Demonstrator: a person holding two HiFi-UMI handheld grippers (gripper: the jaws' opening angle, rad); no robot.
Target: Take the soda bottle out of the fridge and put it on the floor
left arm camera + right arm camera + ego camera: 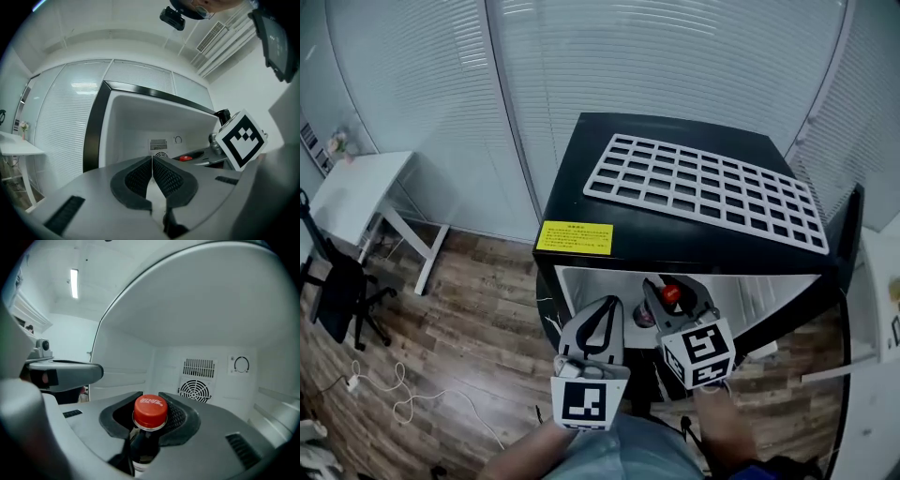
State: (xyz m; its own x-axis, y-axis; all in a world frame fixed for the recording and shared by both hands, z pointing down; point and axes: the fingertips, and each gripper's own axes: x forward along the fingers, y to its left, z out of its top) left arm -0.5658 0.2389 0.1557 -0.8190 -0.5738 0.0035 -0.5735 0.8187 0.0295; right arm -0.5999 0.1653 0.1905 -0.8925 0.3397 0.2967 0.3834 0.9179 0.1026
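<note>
Two hand-held grippers sit in front of the open fridge [574, 197], and only one is loaded. The right hand-held gripper [151, 400] is clamped on the neck of the soda bottle [142, 446], its ribbed black pads pressing just under the red cap [150, 409]. The left hand-held gripper [153, 161] has its jaws pressed together with nothing between them. The bottle is at the mouth of the fridge, just under the front edge of its top, with the white inner walls around it.

The liquid showing below the cap is dark, so the bottle looks full or nearly so, and I judge it fairly heavy for a neck hold. The neck is stiff and narrow, and the collar under the cap gives the pads a ledge to catch on. That makes it a sound place to grip. The body below will tend to swing, and a cold bottle may be damp and slick.

The fridge is glossy black outside with a yellow sticker [574, 237] at the front edge. A white grid rack [703, 187] of square openings lies flat on top. Inside, the liner is smooth white plastic with a slotted vent [198, 367], a round fan grille [194, 391] and a dial [241, 364] on the back wall. The floor [469, 319] is wood-grain planks, hard and level.
</note>
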